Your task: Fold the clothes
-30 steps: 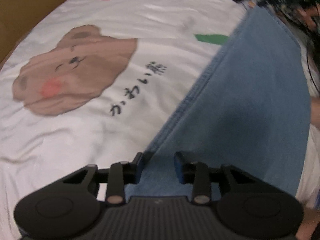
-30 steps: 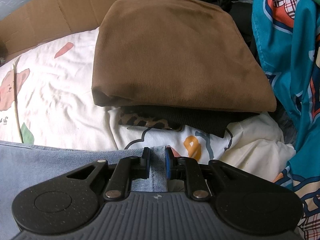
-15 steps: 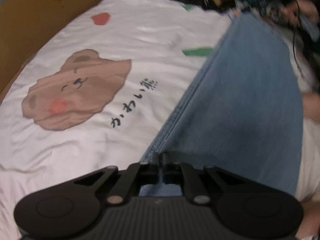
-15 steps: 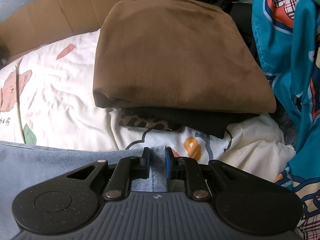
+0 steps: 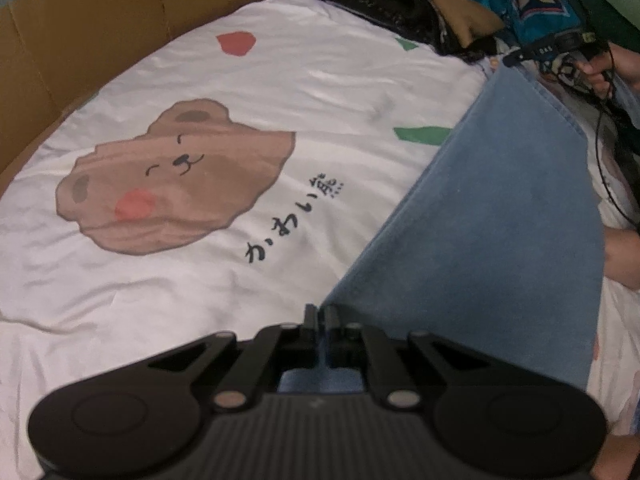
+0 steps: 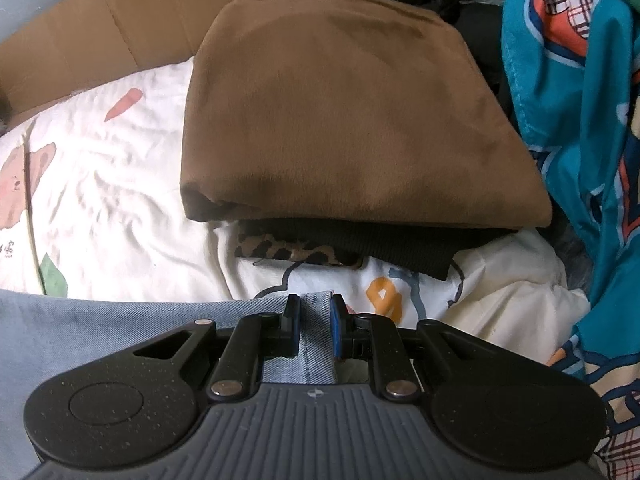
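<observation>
Both grippers pinch corners of the light-blue denim garment [image 5: 492, 216], stretched across the frame's lower right: left gripper [image 5: 320, 316] clamped tight, right gripper [image 6: 314, 312] closed on its hem. Mid-fold, I judge; next, carry both corners evenly.

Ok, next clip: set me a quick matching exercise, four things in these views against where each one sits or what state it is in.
Things:
1. left gripper
2. brown folded garment
3. leopard-print cloth
4. cardboard

Place or state:
A. stands behind the bed sheet
B. shut on a corner of the denim garment
C. top of the stack
D. peeks out from under the stack

Pairs: 1-B, 2-C, 3-D, 4-A
</observation>
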